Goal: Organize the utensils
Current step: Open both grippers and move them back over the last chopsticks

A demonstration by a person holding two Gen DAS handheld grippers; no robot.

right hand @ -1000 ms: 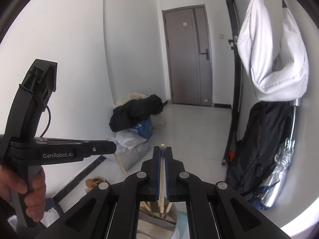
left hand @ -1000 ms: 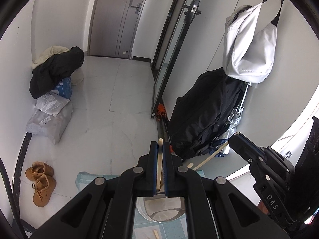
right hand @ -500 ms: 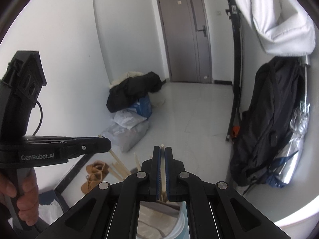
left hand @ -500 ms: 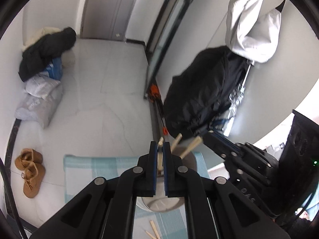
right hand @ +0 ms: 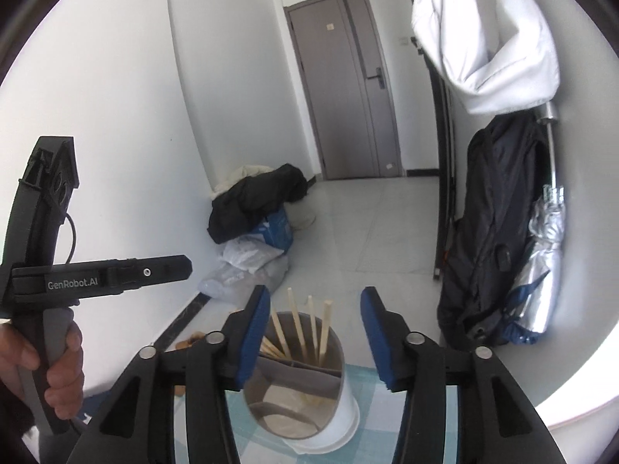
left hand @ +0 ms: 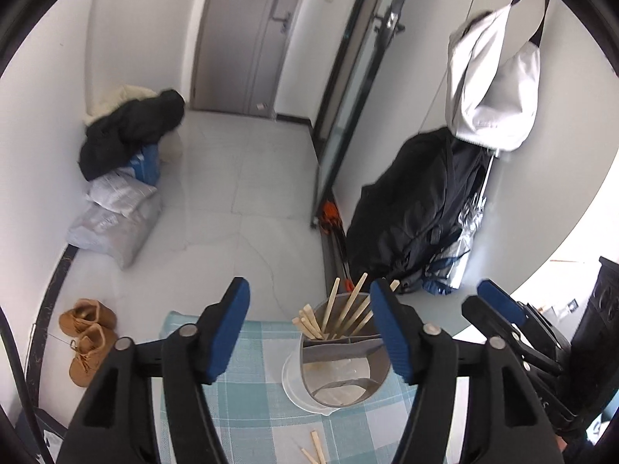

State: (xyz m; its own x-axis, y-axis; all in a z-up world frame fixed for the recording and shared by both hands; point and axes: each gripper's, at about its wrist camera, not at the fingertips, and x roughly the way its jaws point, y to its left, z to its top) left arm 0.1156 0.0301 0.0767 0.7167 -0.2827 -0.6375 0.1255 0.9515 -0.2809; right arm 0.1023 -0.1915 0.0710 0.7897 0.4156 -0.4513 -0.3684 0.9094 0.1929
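A grey divided utensil holder (left hand: 345, 363) stands on a white dish on the teal checked cloth (left hand: 247, 398). Several wooden chopsticks (left hand: 340, 313) lean in its far compartment. My left gripper (left hand: 309, 294) hangs just above and in front of the holder, its jaws opening with nothing between them. My right gripper (right hand: 315, 301) sits over the same holder (right hand: 298, 382), jaws also opening and empty, with the chopsticks (right hand: 309, 324) standing beyond its fingers. Each gripper shows in the other's view: the right gripper (left hand: 493, 301) and the left gripper (right hand: 182, 270), held by a hand (right hand: 58, 363).
Two loose chopsticks (left hand: 315, 444) lie on the cloth near the front edge. On the floor beyond the table are brown shoes (left hand: 87, 338), bags and clothes (left hand: 123, 178), and a black backpack (left hand: 418, 208) against the wall.
Both grippers were shut on a chopstick each; now both stand open and those chopsticks rest in the holder. Both hands came down closer to the holder.
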